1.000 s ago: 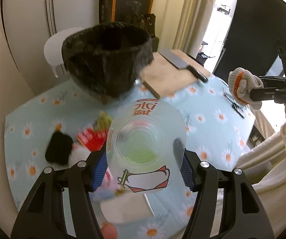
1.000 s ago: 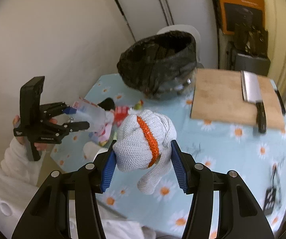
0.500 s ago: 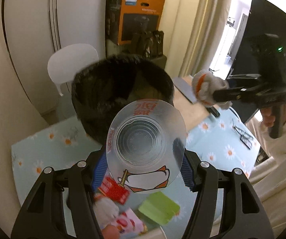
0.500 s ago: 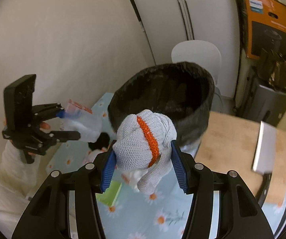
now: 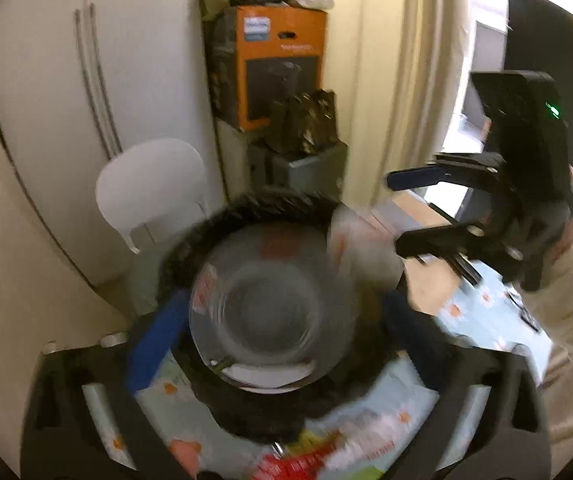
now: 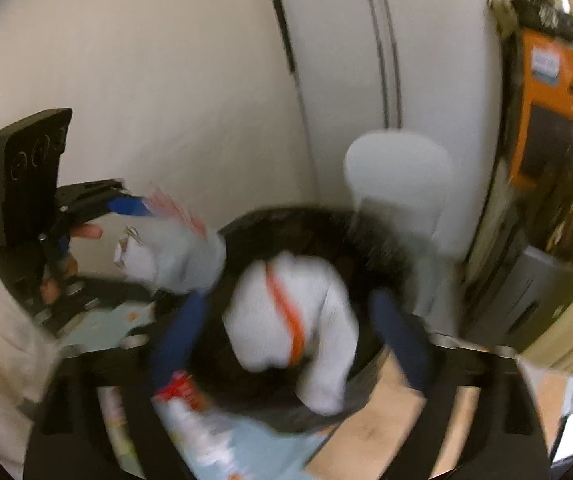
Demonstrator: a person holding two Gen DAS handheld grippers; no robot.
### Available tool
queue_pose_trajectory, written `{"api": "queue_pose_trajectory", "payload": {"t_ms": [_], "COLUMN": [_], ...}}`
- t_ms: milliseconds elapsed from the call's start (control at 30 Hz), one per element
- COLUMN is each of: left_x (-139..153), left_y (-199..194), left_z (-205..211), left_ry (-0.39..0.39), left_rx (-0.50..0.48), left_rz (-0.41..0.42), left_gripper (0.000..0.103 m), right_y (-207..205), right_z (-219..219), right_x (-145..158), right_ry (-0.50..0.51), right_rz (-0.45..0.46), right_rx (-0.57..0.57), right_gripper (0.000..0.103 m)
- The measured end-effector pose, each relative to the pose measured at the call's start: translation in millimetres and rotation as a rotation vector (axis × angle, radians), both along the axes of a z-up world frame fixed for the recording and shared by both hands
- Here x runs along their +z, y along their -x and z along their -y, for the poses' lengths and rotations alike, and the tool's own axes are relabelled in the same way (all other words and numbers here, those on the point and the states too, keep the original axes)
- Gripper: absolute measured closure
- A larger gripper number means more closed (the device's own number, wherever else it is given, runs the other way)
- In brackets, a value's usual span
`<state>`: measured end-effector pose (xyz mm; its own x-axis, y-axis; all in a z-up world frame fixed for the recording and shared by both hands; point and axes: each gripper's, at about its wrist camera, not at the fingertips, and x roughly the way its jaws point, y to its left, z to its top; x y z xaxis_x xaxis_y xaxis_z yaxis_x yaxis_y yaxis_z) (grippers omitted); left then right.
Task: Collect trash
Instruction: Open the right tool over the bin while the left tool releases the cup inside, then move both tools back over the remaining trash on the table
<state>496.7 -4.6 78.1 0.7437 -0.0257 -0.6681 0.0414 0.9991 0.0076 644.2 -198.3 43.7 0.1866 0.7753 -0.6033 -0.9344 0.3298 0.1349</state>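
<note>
The black-lined trash bin [image 5: 286,204] stands on the flowered table. My left gripper [image 5: 282,320] is open over the bin, its jaws spread wider than the clear plastic cup [image 5: 270,316], which is blurred between them above the bin's mouth. My right gripper [image 6: 298,316] is open too, jaws apart from the white glove with an orange stripe [image 6: 286,312], which is blurred over the bin [image 6: 326,224]. The right gripper shows in the left wrist view [image 5: 402,212] with the blurred glove [image 5: 354,248] below it. The left gripper [image 6: 126,216] and cup [image 6: 174,252] show in the right wrist view.
More litter lies on the table near me: red and white wrappers [image 5: 302,460], [image 6: 182,392]. A wooden cutting board [image 6: 386,432] lies right of the bin. A white chair [image 5: 150,184] stands behind the bin, with an orange box [image 5: 278,64] on a cabinet.
Both grippers moved over the bin and opened. The cup and the glove, held tight before, are now loose between the spread jaws and blurred with motion.
</note>
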Motion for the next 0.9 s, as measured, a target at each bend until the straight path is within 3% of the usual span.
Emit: {"api": "queue_pose_trajectory", "payload": {"t_ms": [100,400,900], "left_x": [-1.6,-11.5,-11.3], "left_y": [-1.6,33.0,117.3], "left_z": [-9.8,-4.9,11.6], "left_ry": [0.029,-0.018,-0.015], "left_rx": [0.024,0.073,0.098], "left_rz": [0.003,-0.052,-0.062], "left_gripper": [0.006,0.006,0.006], "right_y": [-7.3,-0.3,89.8], "right_z": [3.2,20.6,49.0], "right_x": [1.8,-16.1,-15.3], "right_ry": [-0.021,0.063,0.107], "right_rz": [0.009,-0.015,-0.019], "right_rx": [-0.03,-0.094,-0.089], "right_gripper": [0.015,0.015,0.015]}}
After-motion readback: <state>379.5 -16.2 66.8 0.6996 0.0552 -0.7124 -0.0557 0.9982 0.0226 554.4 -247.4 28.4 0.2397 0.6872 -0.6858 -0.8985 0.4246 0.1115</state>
